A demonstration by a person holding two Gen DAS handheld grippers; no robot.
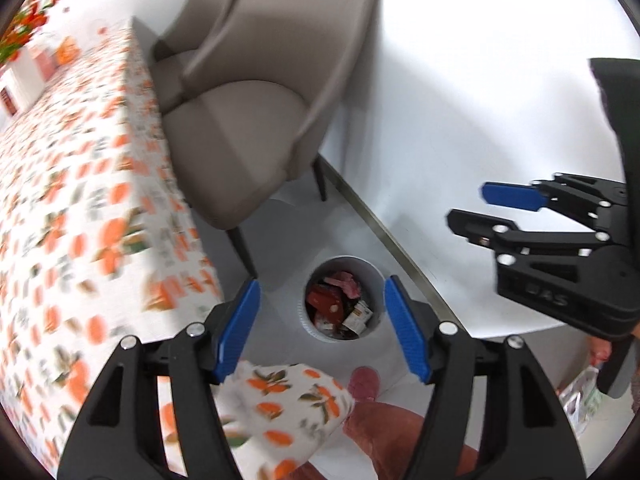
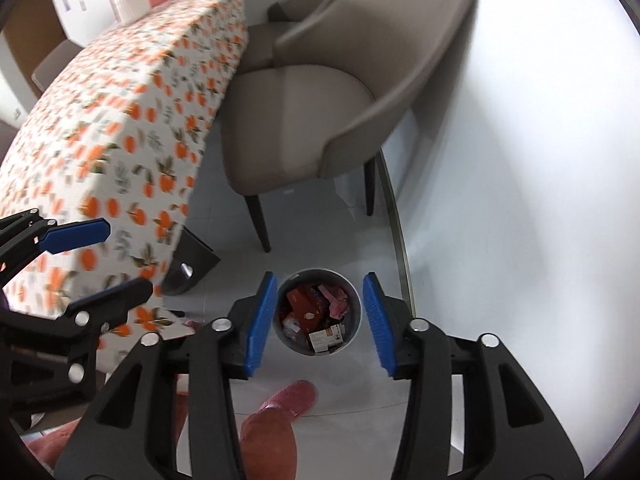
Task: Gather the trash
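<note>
A round white trash bin (image 1: 303, 310) stands on the pale floor, holding several wrappers and small boxes (image 1: 334, 304) in red, pink and white. My left gripper (image 1: 322, 284) hangs high over the bin, open, with nothing between its blue pads. In the right wrist view the same bin (image 2: 316, 351) and its trash (image 2: 308, 312) lie straight below my right gripper (image 2: 320, 280), which is also open and holds nothing. Each gripper shows in the other's view: the right gripper (image 1: 468, 205) at the right, the left gripper (image 2: 128, 256) at the left.
A table with an orange-print cloth (image 2: 120, 120) is on the left, its corner (image 1: 288, 400) near the bin. A taupe chair (image 2: 304, 112) stands behind the bin. A white wall (image 2: 520, 200) with a metal base strip runs on the right. A person's leg and pink slipper (image 2: 292, 398) are below.
</note>
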